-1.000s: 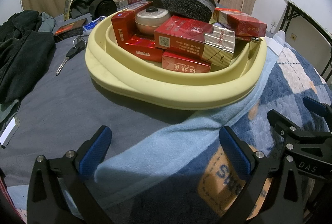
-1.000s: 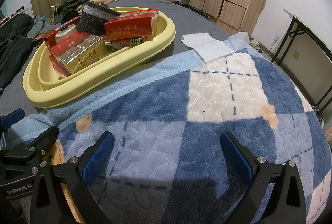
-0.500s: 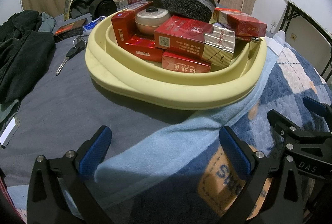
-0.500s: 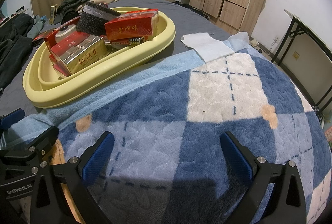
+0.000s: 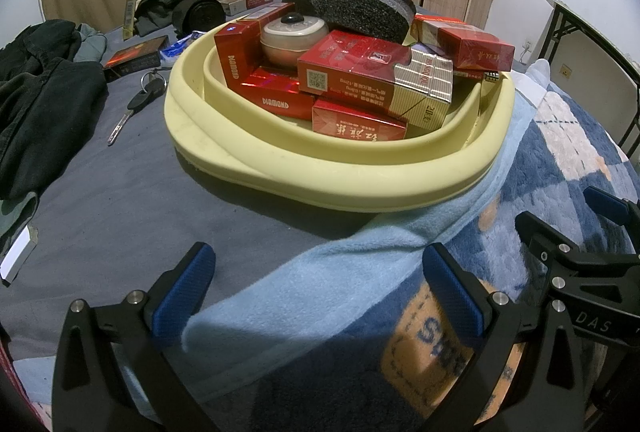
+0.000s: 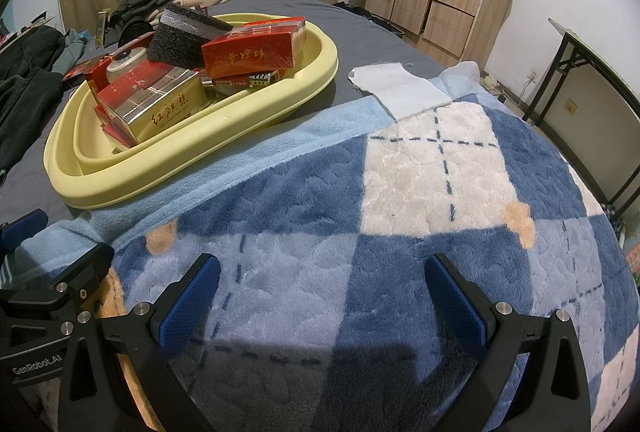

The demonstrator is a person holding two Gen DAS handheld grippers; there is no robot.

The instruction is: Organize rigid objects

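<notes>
A pale yellow basin (image 5: 332, 180) (image 6: 192, 136) sits on the bed, piled with several red cigarette boxes (image 5: 372, 76) (image 6: 252, 50), a black foam block (image 5: 368, 6) (image 6: 188, 36) and a round white jar (image 5: 294, 36). My left gripper (image 5: 316, 284) hovers open in front of the basin, over the edge of a light blue blanket, with nothing between its fingers. To the basin's right, my right gripper (image 6: 322, 296) hangs open above the blue checked blanket (image 6: 400, 212), also empty. Each gripper shows at the edge of the other's view.
Left of the basin lie a key (image 5: 134, 108), a dark red box (image 5: 134, 58) and dark clothes (image 5: 44, 100). More clothes and boxes are heaped at the back. A white cloth (image 6: 396, 90) rests on the blanket. A folding table (image 6: 592, 72) and wooden cabinets stand to the right.
</notes>
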